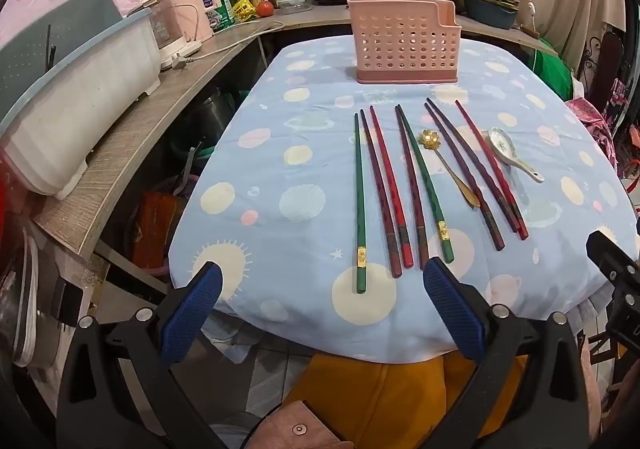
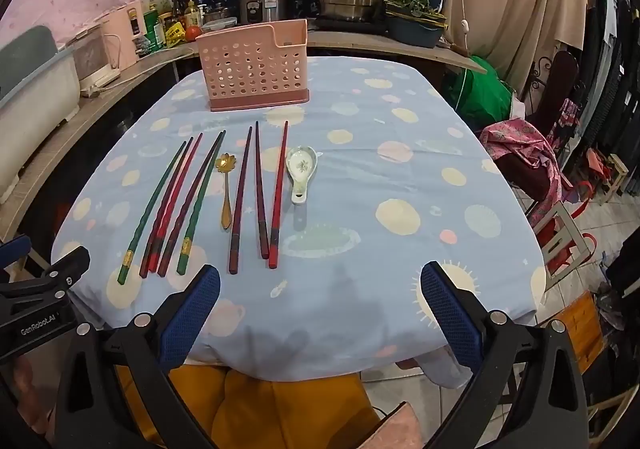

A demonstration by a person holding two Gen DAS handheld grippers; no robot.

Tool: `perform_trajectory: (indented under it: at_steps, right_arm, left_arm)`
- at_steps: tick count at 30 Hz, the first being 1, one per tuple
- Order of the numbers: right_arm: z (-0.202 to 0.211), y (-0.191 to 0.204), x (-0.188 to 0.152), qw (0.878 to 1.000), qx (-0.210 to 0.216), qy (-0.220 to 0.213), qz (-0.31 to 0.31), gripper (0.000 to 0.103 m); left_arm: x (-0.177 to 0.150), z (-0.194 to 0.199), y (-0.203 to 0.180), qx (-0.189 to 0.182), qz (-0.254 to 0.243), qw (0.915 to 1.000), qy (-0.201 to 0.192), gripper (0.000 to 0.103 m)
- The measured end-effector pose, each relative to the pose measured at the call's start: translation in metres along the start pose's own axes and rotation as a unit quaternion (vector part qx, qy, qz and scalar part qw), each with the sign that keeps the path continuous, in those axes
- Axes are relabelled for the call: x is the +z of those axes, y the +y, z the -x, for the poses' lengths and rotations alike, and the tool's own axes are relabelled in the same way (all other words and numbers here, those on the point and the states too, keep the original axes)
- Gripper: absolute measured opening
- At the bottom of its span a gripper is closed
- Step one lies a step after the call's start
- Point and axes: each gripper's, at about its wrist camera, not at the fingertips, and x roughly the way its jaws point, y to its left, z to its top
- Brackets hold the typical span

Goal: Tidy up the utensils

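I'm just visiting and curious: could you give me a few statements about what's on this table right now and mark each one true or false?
1. The pink perforated holder stands upright at the far end of the table. True.
2. Chopsticks are already inside the holder. False: all the chopsticks lie flat on the blue tablecloth.
3. The gold spoon lies among the chopsticks. True.
4. The white ceramic spoon sits at the left end of the row. False: it lies at the right end.
5. The left hand-held gripper is clamping a chopstick. False: it is open and holds nothing, as is the right hand-held gripper.
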Motion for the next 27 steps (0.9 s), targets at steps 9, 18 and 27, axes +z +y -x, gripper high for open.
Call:
perform_trajectory:
  at_steps: [9, 18, 27]
  right_arm:
    - [0.004, -0.008, 0.000, 1.000, 0.001, -0.003, -0.001, 0.096]
    - [0.004, -0.002, 0.002, 1.000, -0.001, -0.007, 0.000, 0.096]
    - [0.003, 0.001, 0.000, 1.000, -0.003, -0.008, -0.002, 0.096]
  left_arm:
    - [-0.002, -0.003, -0.001, 0.003, -0.002, 1.0000, 0.004, 0.096]
    - [-0.001, 0.001, 0.000, 0.001, -0.002, 1.0000, 0.001, 0.096]
    - [-0.002, 0.001, 0.002, 0.001, -0.001, 1.0000, 0.003, 0.096]
